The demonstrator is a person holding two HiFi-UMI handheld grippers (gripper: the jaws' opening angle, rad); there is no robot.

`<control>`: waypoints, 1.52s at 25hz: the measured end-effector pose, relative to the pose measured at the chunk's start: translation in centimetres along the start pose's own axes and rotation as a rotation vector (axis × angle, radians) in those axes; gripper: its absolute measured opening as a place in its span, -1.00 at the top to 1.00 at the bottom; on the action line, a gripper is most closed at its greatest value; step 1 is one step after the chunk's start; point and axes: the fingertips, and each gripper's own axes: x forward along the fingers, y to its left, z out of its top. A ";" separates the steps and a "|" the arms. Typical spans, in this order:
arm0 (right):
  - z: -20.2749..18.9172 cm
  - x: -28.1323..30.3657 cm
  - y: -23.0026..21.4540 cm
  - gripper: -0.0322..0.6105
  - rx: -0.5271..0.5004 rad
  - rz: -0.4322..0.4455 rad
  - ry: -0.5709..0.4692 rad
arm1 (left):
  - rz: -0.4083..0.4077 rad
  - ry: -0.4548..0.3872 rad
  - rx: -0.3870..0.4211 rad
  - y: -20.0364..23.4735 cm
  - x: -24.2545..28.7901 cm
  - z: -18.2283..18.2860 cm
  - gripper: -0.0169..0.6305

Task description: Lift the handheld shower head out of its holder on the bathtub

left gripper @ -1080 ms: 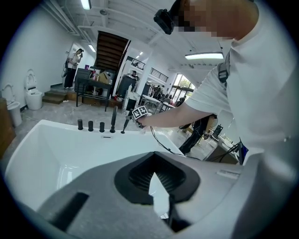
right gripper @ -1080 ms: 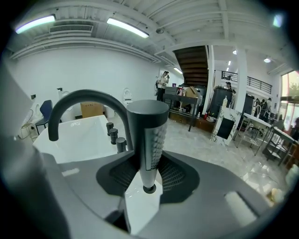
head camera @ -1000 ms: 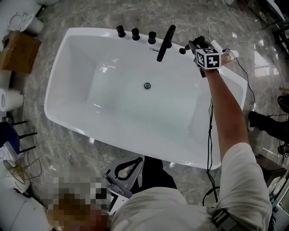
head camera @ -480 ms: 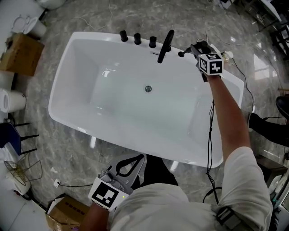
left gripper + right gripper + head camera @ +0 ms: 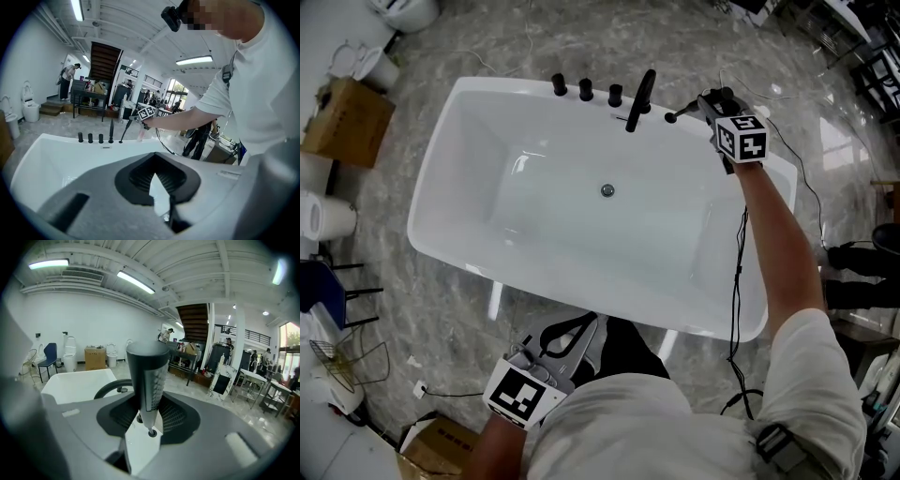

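My right gripper [image 5: 149, 414] has its jaws partly closed on the handheld shower head [image 5: 146, 373], the ribbed pads pressing on both sides of the slim black wand. In the right gripper view the wand stands upright between the jaws, with its strip of dotted spray holes facing me. Its tapered lower end sits just over a small black ring [image 5: 151, 432] against white. I cannot tell whether it is clear of the holder.

From the head view, that gripper is out over the far right corner of the white bathtub [image 5: 469, 159], arm stretched, with its marker cube [image 5: 742, 137] on top. The black spout [image 5: 640, 97] is just to its left on the far rim, and three black knobs [image 5: 586, 90] stand in a row further left.

My left gripper [image 5: 157, 190] is held close to my body, off the tub's near side over the marble floor [image 5: 441, 300]. Its jaws are only a narrow slit apart, and nothing is between them. A black cable [image 5: 738, 281] hangs along my right arm.
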 end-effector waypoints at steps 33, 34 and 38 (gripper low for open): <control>13.0 -20.4 11.3 0.44 -0.100 -0.015 -0.170 | -0.012 -0.024 0.068 -4.0 -12.0 -2.9 0.93; 13.2 -20.9 11.7 0.44 -0.102 -0.013 -0.173 | -0.013 -0.025 0.069 -4.1 -12.2 -3.0 0.93; 13.9 -23.6 13.1 0.44 -0.111 -0.014 -0.192 | -0.017 -0.036 0.078 -5.0 -13.2 -3.5 0.93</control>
